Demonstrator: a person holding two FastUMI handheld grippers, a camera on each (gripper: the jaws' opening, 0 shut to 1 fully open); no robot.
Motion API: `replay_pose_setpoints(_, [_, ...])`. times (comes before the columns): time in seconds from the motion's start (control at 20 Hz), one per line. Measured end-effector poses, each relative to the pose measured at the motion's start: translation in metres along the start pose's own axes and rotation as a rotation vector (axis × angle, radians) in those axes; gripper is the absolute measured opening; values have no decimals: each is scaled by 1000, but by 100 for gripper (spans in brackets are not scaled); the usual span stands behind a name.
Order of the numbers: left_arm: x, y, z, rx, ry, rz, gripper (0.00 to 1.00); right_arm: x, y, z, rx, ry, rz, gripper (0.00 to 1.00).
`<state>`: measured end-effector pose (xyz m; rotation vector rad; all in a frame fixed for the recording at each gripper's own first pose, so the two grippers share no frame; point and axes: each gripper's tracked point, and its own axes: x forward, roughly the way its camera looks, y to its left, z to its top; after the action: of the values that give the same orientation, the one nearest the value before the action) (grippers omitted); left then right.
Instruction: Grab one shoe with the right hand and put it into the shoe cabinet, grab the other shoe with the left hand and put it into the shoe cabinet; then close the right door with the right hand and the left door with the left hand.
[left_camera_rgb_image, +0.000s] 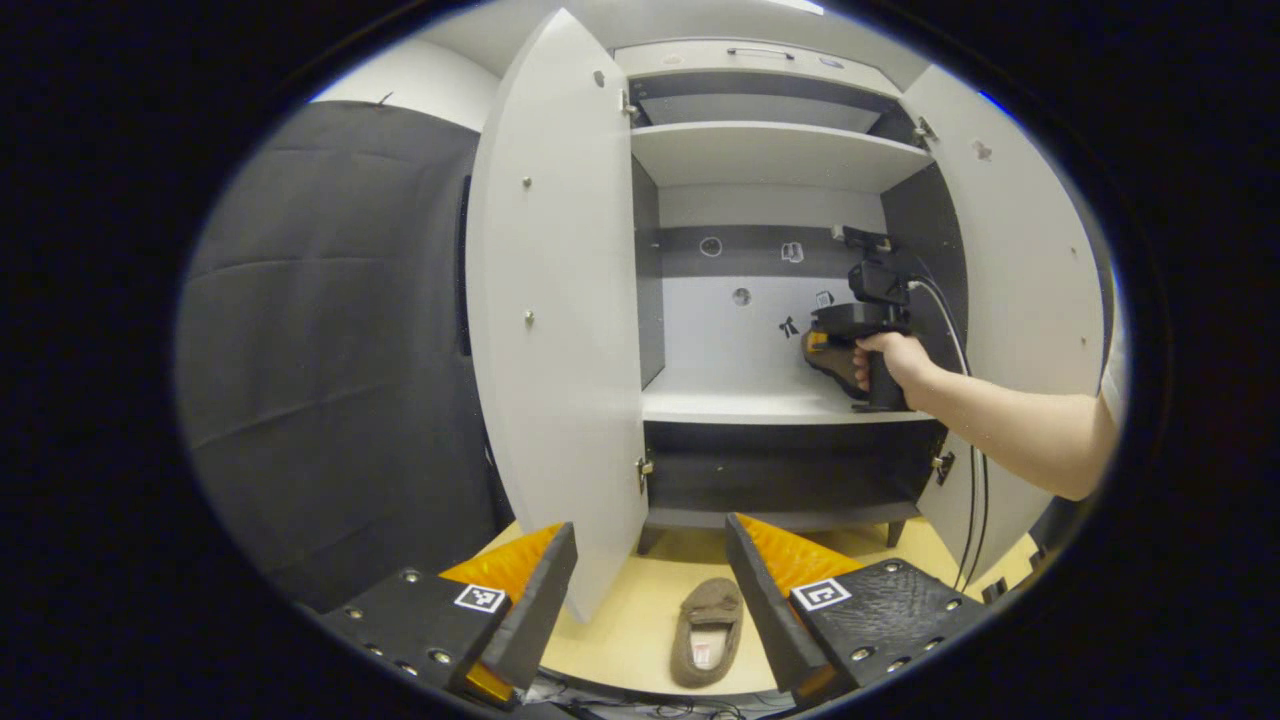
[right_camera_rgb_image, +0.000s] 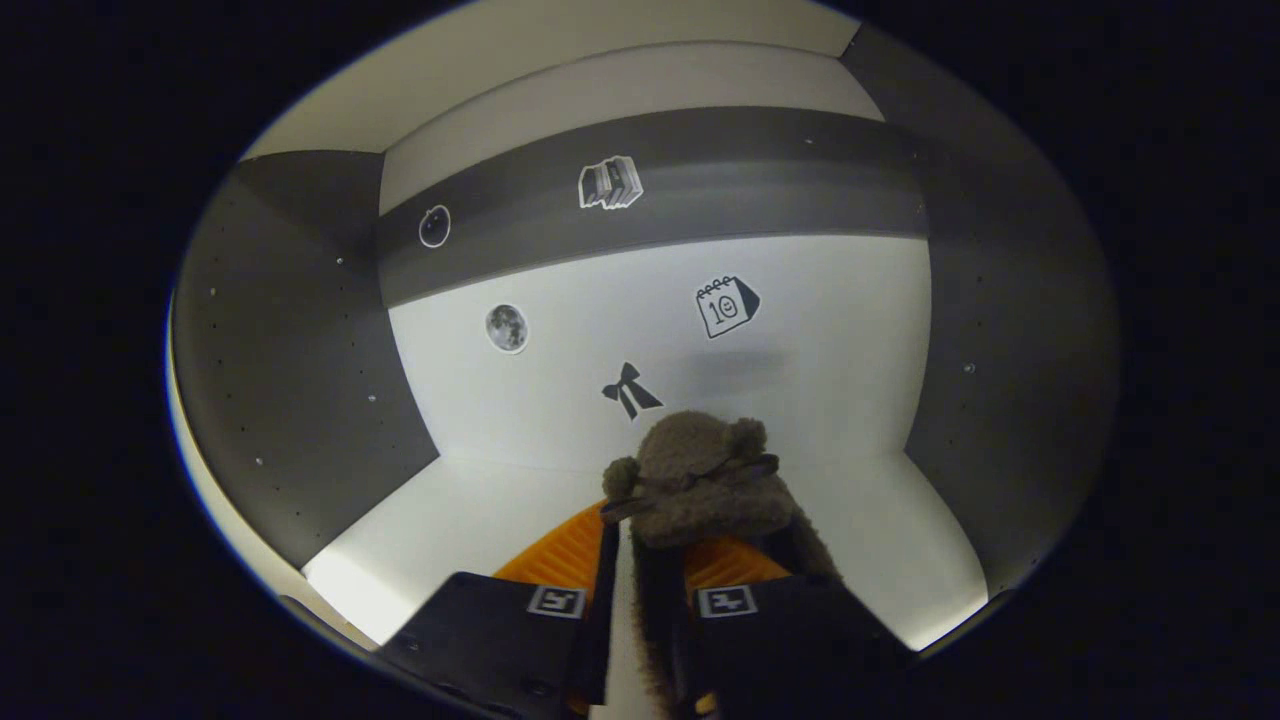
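- Shoe one (right_camera_rgb_image: 700, 480), a fuzzy brown slipper, sits pinched between the fingers of the right claw (right_camera_rgb_image: 645, 600), which we have reached inside the shoe cabinet (left_camera_rgb_image: 770, 155).
- We judge this to be the first step: the right hand (left_camera_rgb_image: 893, 355) is placing its shoe over the middle shelf (left_camera_rgb_image: 740, 405). From the right gripper view we cannot tell whether the sole already rests on the shelf.
- Its long axis runs along the claw's fingers, straight toward the cabinet's back wall (right_camera_rgb_image: 800, 340); the rounded far end points at that wall.
- Next, we think, the right claw must settle the shoe on the shelf, let go, and back out between the doors.
- The other shoe (left_camera_rgb_image: 707, 630) lies on the pale floor (left_camera_rgb_image: 640, 600) in front of the cabinet, opening upward, its long axis pointing toward the cabinet.
- Our left claw (left_camera_rgb_image: 650, 610) stands wide and holds nothing, hovering above and around that shoe without touching it.
- Both the left door (left_camera_rgb_image: 555, 300) and the right door (left_camera_rgb_image: 1020, 260) stand open.
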<state>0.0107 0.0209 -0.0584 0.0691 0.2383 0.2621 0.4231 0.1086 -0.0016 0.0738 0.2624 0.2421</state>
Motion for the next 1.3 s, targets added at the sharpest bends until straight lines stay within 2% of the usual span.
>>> replay_pose_setpoints(0.05, [1, -3, -1, -6, 5, -2, 94, -4, 7, -3, 9, 34, 30, 45])
replay_pose_setpoints(0.1, [2, -7, -3, -13, 11, -10, 95, -6, 17, -7, 11, 73, 68, 51])
replay_pose_setpoints(0.2, [4, -15, -4, -7, 18, -34, 95, -15, 28, -15, 2, 139, 110, 78])
replay_pose_setpoints(0.25, [6, -17, -4, 3, 16, -43, 95, -17, 28, -16, -7, 158, 105, 84])
replay_pose_setpoints(0.3, [9, -20, -1, 11, 10, -56, 87, -20, 27, -18, -21, 184, 95, 87])
replay_pose_setpoints(0.35, [10, -23, 1, 18, 3, -72, 87, -20, 25, -18, -29, 204, 85, 93])
replay_pose_setpoints(0.45, [13, -28, 5, 29, -8, -104, 87, -25, 25, -24, -30, 281, 82, 94])
replay_pose_setpoints(0.5, [15, -30, 8, 33, -14, -118, 87, -27, 26, -29, -33, 327, 88, 91])
replay_pose_setpoints(0.55, [16, -31, 9, 34, -22, -133, 87, -31, 25, -32, -44, 359, 92, 94])
replay_pose_setpoints(0.65, [20, -35, 8, 24, -28, -168, 87, -39, 26, -35, -55, 391, 93, 91])
replay_pose_setpoints(0.7, [22, -38, 8, 15, -25, -189, 87, -44, 26, -32, -55, 384, 89, 95])
replay_pose_setpoints(0.75, [24, -38, 8, 6, -28, -206, 87, -50, 26, -27, -47, 379, 80, 92])
replay_pose_setpoints(0.8, [26, -38, 9, -1, -32, -221, 88, -57, 25, -21, -38, 373, 73, 95])
replay_pose_setpoints(0.85, [28, -38, 9, -4, -38, -238, 87, -64, 24, -15, -33, 365, 63, 92])
replay_pose_setpoints(0.95, [32, -44, 2, -3, -29, -304, 88, -81, 21, -8, -41, 358, 44, 92])
replay_pose_setpoints(1.0, [35, -47, -6, 0, -12, -338, 87, -91, 20, -6, -53, 352, 32, 95])
replay_pose_setpoints(1.1, [44, -45, -20, 30, 14, -365, 87, -114, 22, -3, -88, 334, 15, 95])
replay_pose_setpoints(1.3, [63, -48, -78, 121, 173, -418, 87, -164, 27, -3, -178, 257, -37, 96])
